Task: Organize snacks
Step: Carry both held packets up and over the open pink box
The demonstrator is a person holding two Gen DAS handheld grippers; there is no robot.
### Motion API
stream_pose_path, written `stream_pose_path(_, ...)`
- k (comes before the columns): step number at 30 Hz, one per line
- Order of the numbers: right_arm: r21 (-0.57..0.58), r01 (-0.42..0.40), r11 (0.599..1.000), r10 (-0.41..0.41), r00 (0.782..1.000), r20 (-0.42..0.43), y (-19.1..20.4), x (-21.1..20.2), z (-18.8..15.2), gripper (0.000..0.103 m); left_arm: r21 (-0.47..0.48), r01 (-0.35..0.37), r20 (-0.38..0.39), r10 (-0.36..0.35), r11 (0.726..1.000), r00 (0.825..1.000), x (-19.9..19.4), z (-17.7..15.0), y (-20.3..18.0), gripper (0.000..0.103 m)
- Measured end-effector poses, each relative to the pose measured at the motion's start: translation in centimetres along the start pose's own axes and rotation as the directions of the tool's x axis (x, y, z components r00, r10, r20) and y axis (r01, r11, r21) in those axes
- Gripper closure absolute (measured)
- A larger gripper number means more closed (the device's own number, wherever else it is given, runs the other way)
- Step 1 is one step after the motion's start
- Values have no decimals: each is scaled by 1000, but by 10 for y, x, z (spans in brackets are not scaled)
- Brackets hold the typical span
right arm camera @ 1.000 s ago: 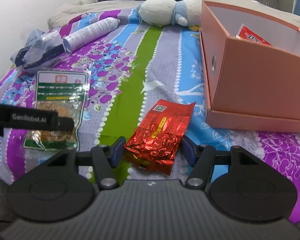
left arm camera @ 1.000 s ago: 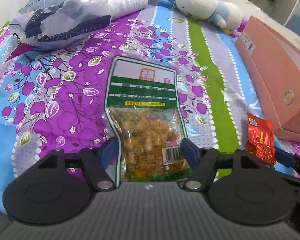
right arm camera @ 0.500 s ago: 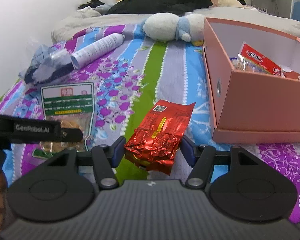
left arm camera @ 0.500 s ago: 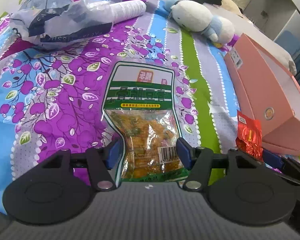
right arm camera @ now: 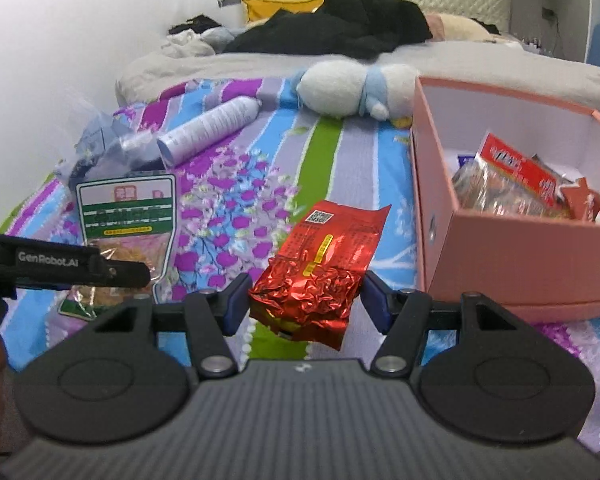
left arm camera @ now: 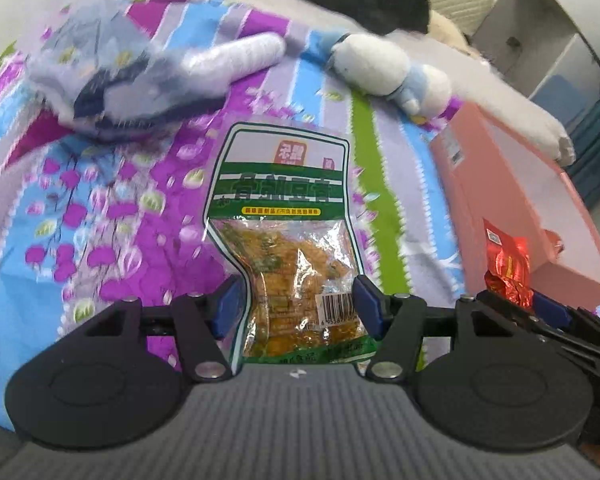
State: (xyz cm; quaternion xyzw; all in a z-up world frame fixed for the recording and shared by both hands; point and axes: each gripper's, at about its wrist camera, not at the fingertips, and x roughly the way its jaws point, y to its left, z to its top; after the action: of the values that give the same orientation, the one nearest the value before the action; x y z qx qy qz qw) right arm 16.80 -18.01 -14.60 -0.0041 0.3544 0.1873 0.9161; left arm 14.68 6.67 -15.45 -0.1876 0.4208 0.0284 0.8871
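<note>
A green-and-white snack bag [left arm camera: 288, 184] with yellow pieces hangs lifted above the bed, and my left gripper [left arm camera: 298, 304] is shut on its lower end. The same bag [right arm camera: 126, 208] shows at the left of the right wrist view. My right gripper [right arm camera: 306, 300] is shut on the crumpled bottom of a red foil packet [right arm camera: 332, 248], also held off the bedspread. That packet [left arm camera: 506, 268] appears at the right of the left wrist view. An open pink box [right arm camera: 520, 264] stands to the right, with several snack packs [right arm camera: 512, 184] inside.
A striped floral bedspread [right arm camera: 340, 168] covers the bed. A white-and-blue plush toy [right arm camera: 348, 88], a white bottle [right arm camera: 208, 128] and a crumpled plastic bag [left arm camera: 112, 68] lie farther back. Black clothing [right arm camera: 340, 28] and pillows sit at the headboard.
Both grippers have risen with their packets, which now hang off the bedspread. The right wrist view now looks into the pink box.
</note>
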Motion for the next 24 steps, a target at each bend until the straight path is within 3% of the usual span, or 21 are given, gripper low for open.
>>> stream_pose_path(9, -21, 34, 999, -31, 993, 117, -10, -43, 43, 41, 73, 90, 99, -97, 993, 990, -40, 43, -42, 38)
stream_pose_path(24, -8, 140, 990, -133, 954, 269, -52, -96, 100, 41, 217, 223, 188, -265, 950, 946, -72, 95, -141, 38)
